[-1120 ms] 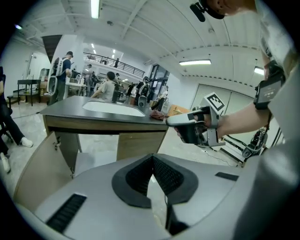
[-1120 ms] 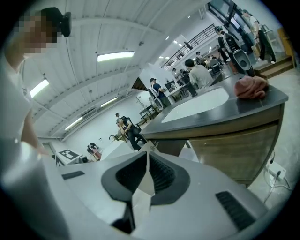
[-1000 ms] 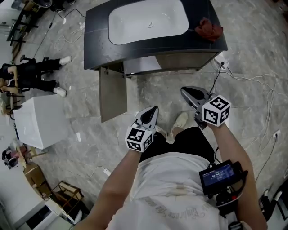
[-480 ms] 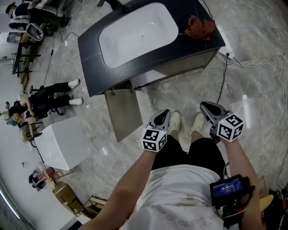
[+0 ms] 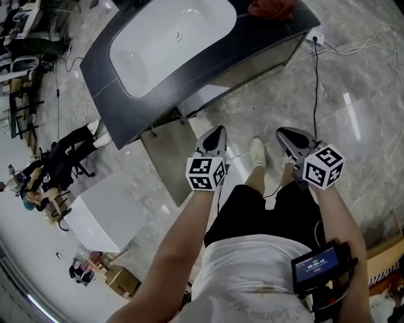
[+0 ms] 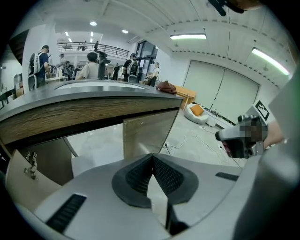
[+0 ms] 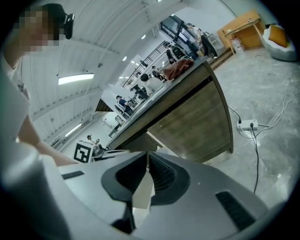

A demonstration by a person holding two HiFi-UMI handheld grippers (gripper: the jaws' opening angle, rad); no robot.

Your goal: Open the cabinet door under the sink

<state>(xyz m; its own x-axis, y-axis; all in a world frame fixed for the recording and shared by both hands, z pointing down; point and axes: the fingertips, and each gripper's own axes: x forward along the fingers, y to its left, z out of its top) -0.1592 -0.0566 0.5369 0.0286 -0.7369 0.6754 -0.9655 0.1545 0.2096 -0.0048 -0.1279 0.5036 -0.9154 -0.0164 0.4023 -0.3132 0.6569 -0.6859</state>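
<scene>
The sink cabinet has a dark countertop (image 5: pixel 101 76) and a white basin (image 5: pixel 167 41). Its left door (image 5: pixel 169 158) hangs swung open toward me; in the left gripper view the open door (image 6: pixel 21 176) shows its hinge at the lower left. A closed wooden front panel (image 6: pixel 145 133) lies straight ahead. My left gripper (image 5: pixel 218 130) is shut and empty, just right of the open door's edge, not touching it. My right gripper (image 5: pixel 281 133) is also shut and empty, out over the floor in front of the cabinet's right half (image 7: pixel 197 122).
A red cloth (image 5: pixel 270 7) lies on the countertop's right end. A power strip (image 5: pixel 317 39) with cables trails over the marble floor at right. A white block (image 5: pixel 95 214) stands at left, with seated people (image 5: pixel 60 164) beyond it. My shoes (image 5: pixel 257 151) are between the grippers.
Both grippers have sunk lower. The left one has drawn closer to the open door's edge. The door stood open throughout, and both jaws stayed shut.
</scene>
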